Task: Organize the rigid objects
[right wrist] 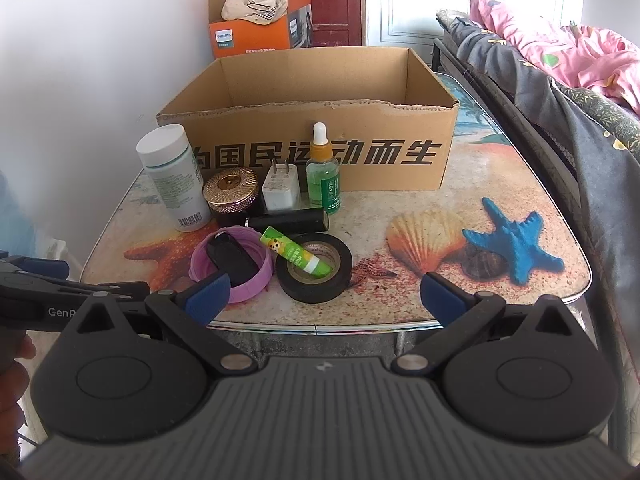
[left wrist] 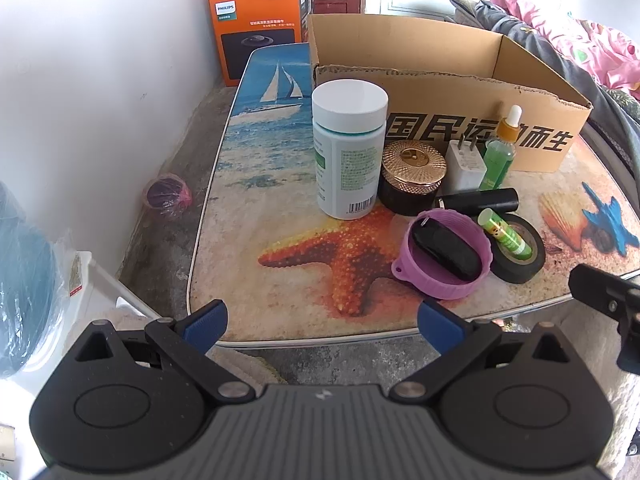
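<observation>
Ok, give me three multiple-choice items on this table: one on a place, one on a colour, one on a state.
1. Where does the green tube lie?
A. across the tape roll
B. inside the cardboard box
C. on the floor

2. What colour is the lid of the tall bottle?
A. red
B. white
C. black

3. How do the two grippers stand?
A. both shut on things
B. one open, one shut
C. both open, holding nothing

Answers:
1 A, the tube rests over the roll's hole.
2 B, its cap is plain white.
3 C, the left gripper and the right gripper each show a wide gap between the fingers.
</observation>
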